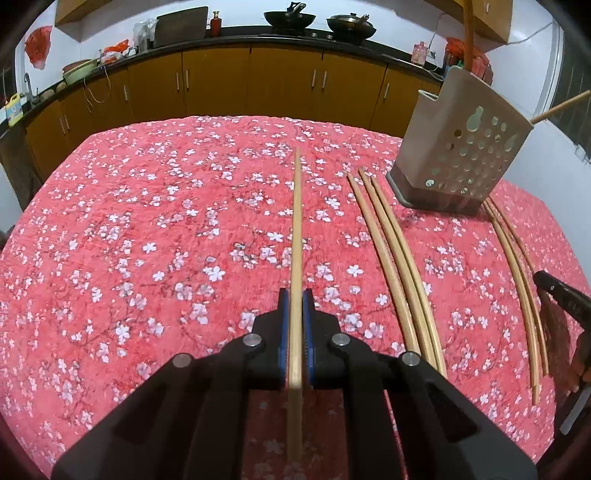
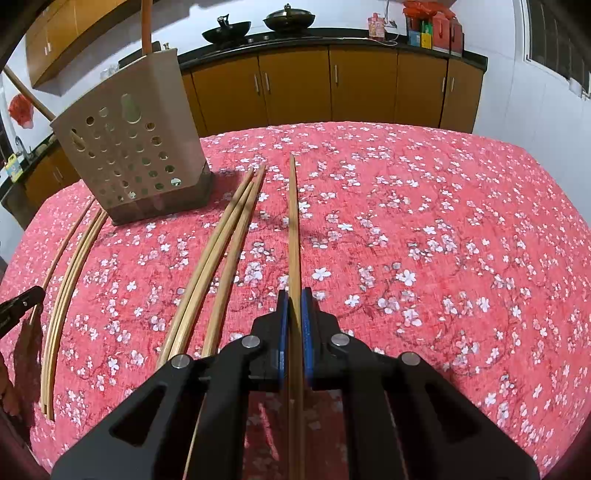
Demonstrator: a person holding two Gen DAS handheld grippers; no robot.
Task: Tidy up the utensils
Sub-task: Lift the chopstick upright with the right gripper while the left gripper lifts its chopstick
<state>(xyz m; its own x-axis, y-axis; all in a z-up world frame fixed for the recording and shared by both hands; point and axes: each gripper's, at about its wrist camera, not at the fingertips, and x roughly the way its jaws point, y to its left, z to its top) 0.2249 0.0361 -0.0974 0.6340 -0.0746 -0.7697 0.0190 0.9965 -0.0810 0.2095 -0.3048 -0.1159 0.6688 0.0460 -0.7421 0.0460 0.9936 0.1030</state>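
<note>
My left gripper (image 1: 295, 297) is shut on a single bamboo chopstick (image 1: 296, 221) that runs straight ahead over the tablecloth. My right gripper (image 2: 294, 297) is likewise shut on one chopstick (image 2: 293, 221). A beige perforated utensil holder (image 1: 461, 147) (image 2: 129, 147) stands between the two hands, with two long sticks poking out of its top. Three loose chopsticks (image 1: 391, 258) lie right of my left gripper, and a second bundle (image 1: 517, 295) lies beyond the holder. In the right wrist view, three chopsticks (image 2: 221, 258) lie just left of my gripper and a further bundle (image 2: 70, 277) at far left.
A red floral tablecloth (image 1: 147, 240) covers the table. The other gripper's black tip shows at the frame edge in each view (image 1: 561, 295) (image 2: 22, 301). Orange cabinets (image 2: 362, 85) and a dark counter with two woks (image 1: 290, 18) stand behind the table.
</note>
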